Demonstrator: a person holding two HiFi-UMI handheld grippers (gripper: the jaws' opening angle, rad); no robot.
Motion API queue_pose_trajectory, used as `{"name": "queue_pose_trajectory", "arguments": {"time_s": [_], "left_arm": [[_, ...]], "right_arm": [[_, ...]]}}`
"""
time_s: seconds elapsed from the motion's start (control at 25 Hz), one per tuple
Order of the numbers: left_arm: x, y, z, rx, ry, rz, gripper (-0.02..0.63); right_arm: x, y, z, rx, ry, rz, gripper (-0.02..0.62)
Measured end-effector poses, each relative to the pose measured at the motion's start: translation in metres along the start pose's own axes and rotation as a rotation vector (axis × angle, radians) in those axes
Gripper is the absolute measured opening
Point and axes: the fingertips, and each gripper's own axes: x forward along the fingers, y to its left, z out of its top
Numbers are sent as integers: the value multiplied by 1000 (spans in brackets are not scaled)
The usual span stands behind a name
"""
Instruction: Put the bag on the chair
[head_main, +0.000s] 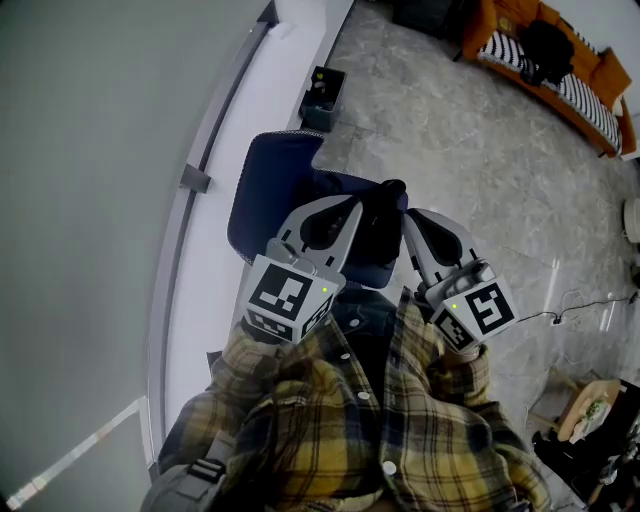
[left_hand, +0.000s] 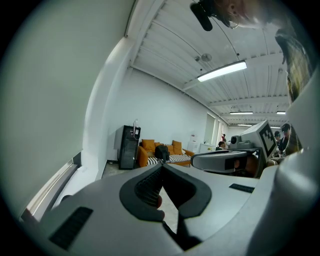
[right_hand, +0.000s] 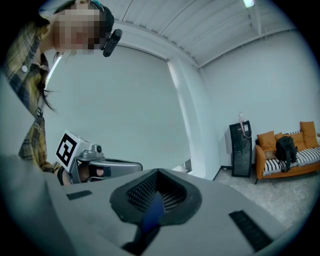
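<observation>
The black bag (head_main: 547, 48) rests on an orange sofa (head_main: 585, 95) across the room; it also shows as the bag (left_hand: 161, 152) in the left gripper view and the bag (right_hand: 286, 148) in the right gripper view. A dark blue chair (head_main: 268, 186) stands right below me by the wall. I hold both grippers close to my chest, side by side above the chair. My left gripper (head_main: 354, 206) is shut with nothing in it, its jaws meeting at the tips (left_hand: 162, 165). My right gripper (head_main: 407, 219) is shut and empty too (right_hand: 159, 173).
A small black cabinet (head_main: 322, 96) stands by the white wall ledge (head_main: 245, 130), beyond the chair. Grey stone floor (head_main: 460, 160) stretches between chair and sofa. Cables and clutter (head_main: 590, 410) lie at the right. My plaid shirt fills the bottom of the head view.
</observation>
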Motion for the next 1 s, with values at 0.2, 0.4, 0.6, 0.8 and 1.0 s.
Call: {"name": "queue_pose_trajectory", "arguments": {"time_s": [0.2,0.4,0.6,0.8,1.0], "left_arm": [[3,-1,-1,-2,6,-1,18],[4,0,-6,-26,15,4,18],[7,3,-8,-39,22,6,18],[16,6,-13,-68,53,-20,18],[24,2,-13,-59,72,-87,18]], "right_arm": [[2,-2,-4,11,15,6,17],[2,-2,-7,11,20,14,17],[3,-3,-9,20,21,20,17],[6,-6,-11,30,25,30,16],[1,-14,-9,35,13,17,17]]}}
